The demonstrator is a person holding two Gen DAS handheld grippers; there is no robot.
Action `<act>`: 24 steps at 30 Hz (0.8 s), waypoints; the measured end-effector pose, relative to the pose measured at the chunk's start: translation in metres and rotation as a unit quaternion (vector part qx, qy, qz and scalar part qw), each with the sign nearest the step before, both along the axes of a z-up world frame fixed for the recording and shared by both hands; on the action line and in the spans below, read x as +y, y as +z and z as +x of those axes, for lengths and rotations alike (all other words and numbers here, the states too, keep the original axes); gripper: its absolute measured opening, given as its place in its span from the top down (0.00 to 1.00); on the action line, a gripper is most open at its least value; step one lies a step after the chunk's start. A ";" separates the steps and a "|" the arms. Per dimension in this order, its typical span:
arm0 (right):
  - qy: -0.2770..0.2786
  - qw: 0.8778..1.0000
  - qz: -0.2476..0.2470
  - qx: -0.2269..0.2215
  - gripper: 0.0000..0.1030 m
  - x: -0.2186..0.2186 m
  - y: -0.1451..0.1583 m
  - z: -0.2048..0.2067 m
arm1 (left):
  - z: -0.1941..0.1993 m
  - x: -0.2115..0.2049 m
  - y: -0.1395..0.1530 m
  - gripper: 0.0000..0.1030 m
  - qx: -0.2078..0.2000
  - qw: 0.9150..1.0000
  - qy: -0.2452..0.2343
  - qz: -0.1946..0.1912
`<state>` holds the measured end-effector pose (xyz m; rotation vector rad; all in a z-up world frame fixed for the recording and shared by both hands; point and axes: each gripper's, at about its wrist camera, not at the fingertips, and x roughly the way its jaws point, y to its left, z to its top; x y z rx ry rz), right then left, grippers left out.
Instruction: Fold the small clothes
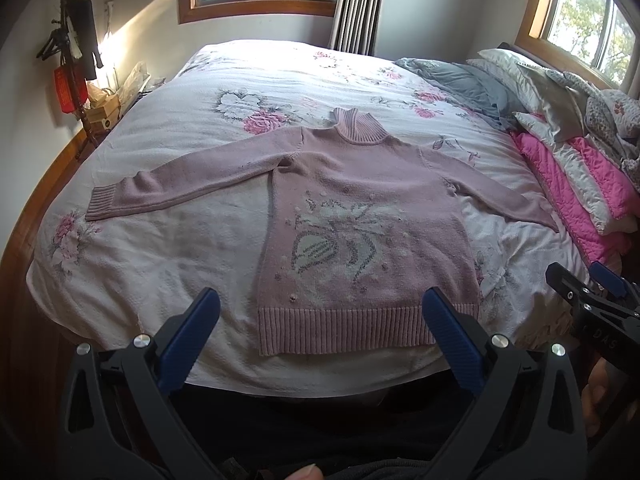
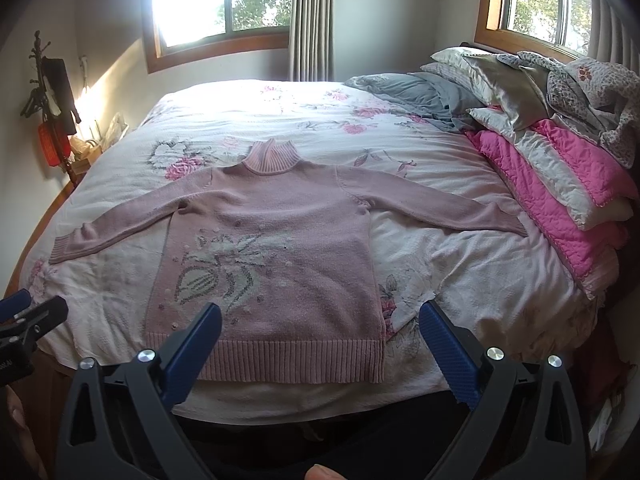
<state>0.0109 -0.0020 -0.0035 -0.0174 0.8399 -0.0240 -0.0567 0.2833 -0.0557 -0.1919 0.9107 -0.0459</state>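
Observation:
A pale pink turtleneck sweater [image 1: 360,216] [image 2: 272,248] lies flat and face up on the bed, both sleeves spread out sideways, ribbed hem toward me. A white and grey knitted pattern covers its front. My left gripper [image 1: 322,304] hovers open just above the hem, nothing between its blue pads. My right gripper [image 2: 320,318] is open too, held over the hem's right corner; it also appears at the right edge of the left wrist view as the right gripper [image 1: 592,284]. Neither touches the sweater.
The bed has a white floral cover [image 1: 240,92]. Pillows, a grey cloth and a pink quilt [image 2: 560,184] pile up along the right side. A coat stand [image 1: 72,56] and a small table stand left of the bed. Windows behind.

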 end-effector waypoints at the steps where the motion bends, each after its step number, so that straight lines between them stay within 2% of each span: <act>1: 0.001 1.000 -0.001 0.001 0.04 0.002 -0.001 0.003 | 0.000 0.000 0.000 0.03 0.000 1.000 0.000 0.000; 13: 0.003 1.000 0.000 0.008 0.04 0.000 -0.007 0.013 | 0.009 -0.004 -0.004 0.03 0.004 1.000 0.000 -0.002; 17: 0.003 1.000 0.000 0.012 0.04 -0.003 -0.011 0.019 | 0.019 -0.008 -0.009 0.03 0.005 1.000 -0.007 -0.016; 20: 0.010 1.000 0.005 -0.004 0.04 -0.011 -0.013 0.025 | 0.025 -0.007 -0.017 0.03 -0.037 0.997 -0.023 -0.058; 22: 0.030 0.998 0.016 -0.045 0.04 -0.023 -0.018 0.030 | 0.029 -0.006 -0.023 0.03 -0.085 0.991 -0.052 -0.090; 24: 0.050 0.996 0.043 -0.059 0.04 -0.044 -0.030 0.043 | 0.034 -0.010 -0.028 0.03 -0.128 0.984 -0.077 -0.094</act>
